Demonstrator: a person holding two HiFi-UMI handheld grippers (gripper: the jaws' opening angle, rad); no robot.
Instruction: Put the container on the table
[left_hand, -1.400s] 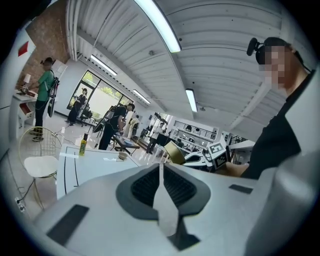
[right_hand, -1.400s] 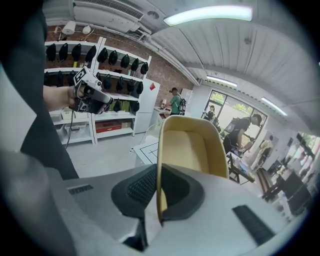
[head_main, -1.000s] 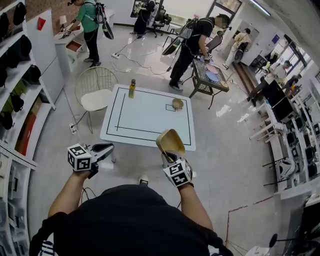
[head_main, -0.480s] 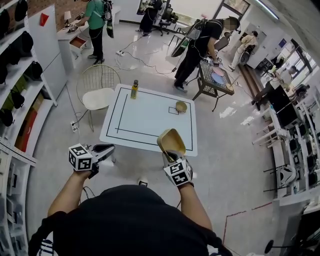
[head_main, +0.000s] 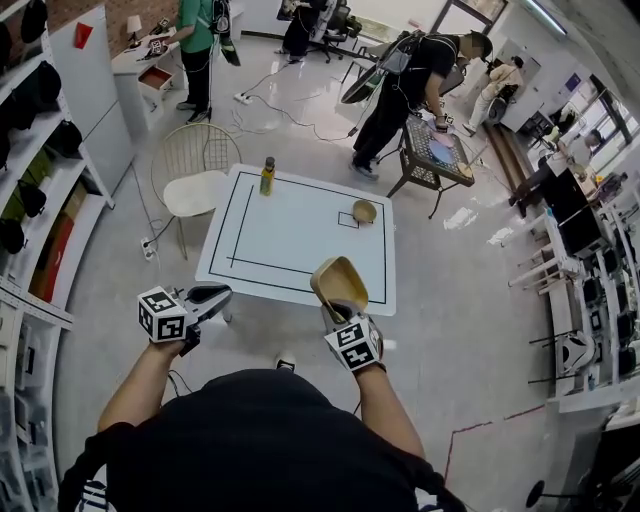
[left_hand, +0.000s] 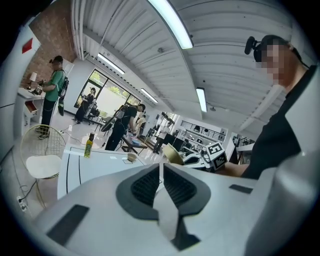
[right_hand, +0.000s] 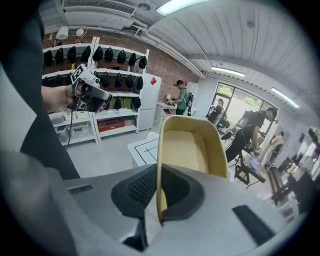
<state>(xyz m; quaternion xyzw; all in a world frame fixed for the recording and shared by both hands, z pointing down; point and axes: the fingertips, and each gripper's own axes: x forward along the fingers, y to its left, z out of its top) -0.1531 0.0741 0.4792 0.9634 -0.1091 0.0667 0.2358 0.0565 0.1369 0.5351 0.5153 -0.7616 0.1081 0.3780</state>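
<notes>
A tan, scoop-shaped container (head_main: 341, 283) (right_hand: 187, 149) is pinched by its rim in my right gripper (head_main: 337, 312) (right_hand: 159, 200), held over the near edge of the white table (head_main: 290, 245). My left gripper (head_main: 218, 296) (left_hand: 161, 182) hangs left of the table's near corner, jaws shut with nothing between them. In the left gripper view the container (left_hand: 171, 154) and the right gripper's marker cube show ahead. On the table stand a green bottle (head_main: 267, 176) at the far left and a small tan bowl (head_main: 364, 211) at the far right.
A wire chair (head_main: 192, 170) stands at the table's far left. Shelves (head_main: 35, 200) with dark bags run along the left wall. Several people work beyond the table, one bent over a low dark table (head_main: 434, 152). Cables lie on the floor.
Both grippers have drifted a little toward the table, the container still in the right one. The table sits slightly nearer in the head view.
</notes>
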